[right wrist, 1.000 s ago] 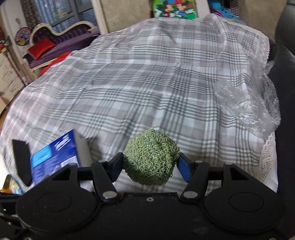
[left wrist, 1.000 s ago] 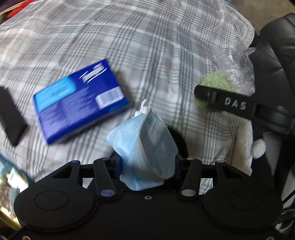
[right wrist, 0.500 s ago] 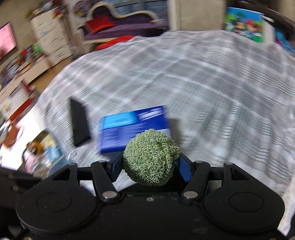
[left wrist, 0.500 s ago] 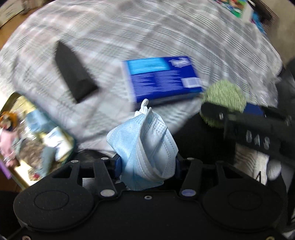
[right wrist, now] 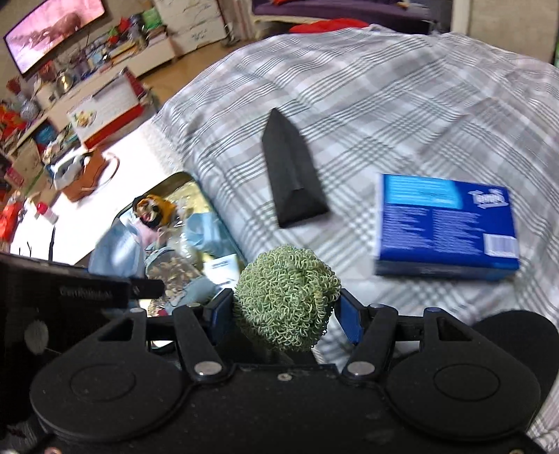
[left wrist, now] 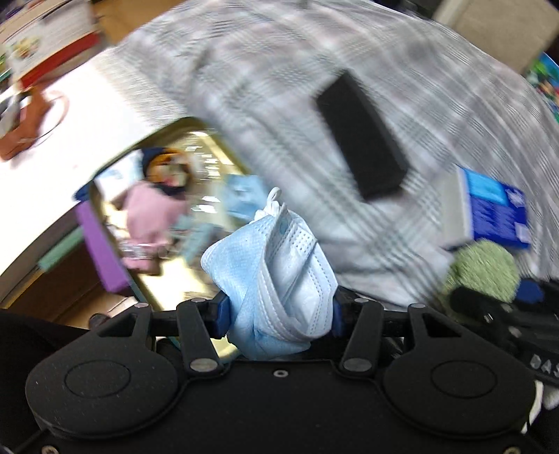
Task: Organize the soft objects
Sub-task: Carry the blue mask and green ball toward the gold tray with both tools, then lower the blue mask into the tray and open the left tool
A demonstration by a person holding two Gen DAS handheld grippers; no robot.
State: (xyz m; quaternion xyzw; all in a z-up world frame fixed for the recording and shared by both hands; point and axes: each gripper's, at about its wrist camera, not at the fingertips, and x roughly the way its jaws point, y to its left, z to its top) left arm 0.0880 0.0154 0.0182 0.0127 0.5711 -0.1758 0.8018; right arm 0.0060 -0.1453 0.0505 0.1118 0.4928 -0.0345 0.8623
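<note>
One television [right wrist: 52,33], right view only

blue face mask [left wrist: 279,276] clamped in jaws

Plaid tablecloth [right wrist: 401,104], TV [right wrist: 52,31], wood floor [right wrist: 164,78].

Pleated nonwoven mask [left wrist: 279,276]; looped, rough green scrubber [right wrist: 286,297]; matt woven plaid cloth [right wrist: 384,104]
</note>
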